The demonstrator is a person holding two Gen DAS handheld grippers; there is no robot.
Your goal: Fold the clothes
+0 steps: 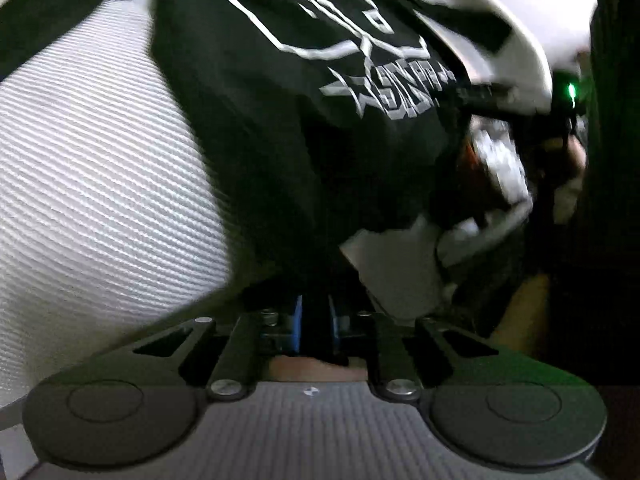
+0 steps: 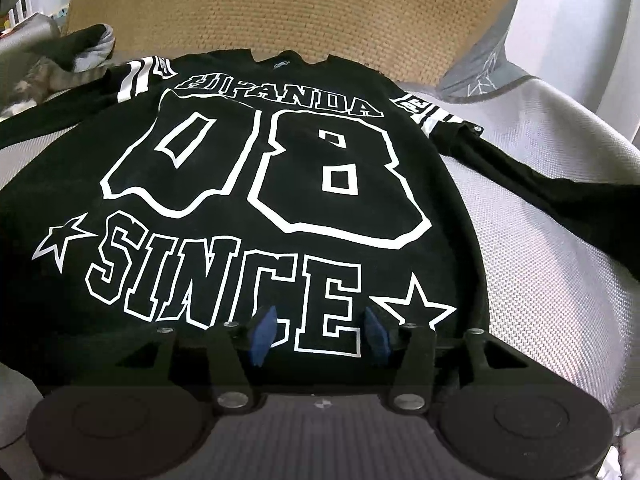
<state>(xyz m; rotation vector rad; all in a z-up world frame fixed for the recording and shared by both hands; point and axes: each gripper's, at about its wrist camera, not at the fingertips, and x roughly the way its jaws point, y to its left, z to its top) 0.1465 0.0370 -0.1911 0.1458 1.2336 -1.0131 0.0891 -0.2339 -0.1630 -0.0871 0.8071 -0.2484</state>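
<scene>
A black long-sleeved shirt (image 2: 224,160) with a white "08 SINCE" print lies flat, sleeves spread, on a white textured surface (image 2: 540,280). My right gripper (image 2: 319,336) hovers over the shirt's near hem. Its blue pads (image 2: 262,336) stand wide apart and open, and the printed cloth shows between them. In the left wrist view the shirt (image 1: 248,120) rises from the surface towards the camera. My left gripper (image 1: 315,320) is shut on its black hem, the blue pads (image 1: 298,320) close together with dark cloth between them. The grip point itself is in shadow.
A tan woven panel (image 2: 280,12) stands behind the shirt. A heap of grey and black clothes (image 2: 80,52) lies at the back left and a grey cloth (image 2: 488,68) at the back right. In the left wrist view a blurred device with a green light (image 1: 572,90) sits on the right.
</scene>
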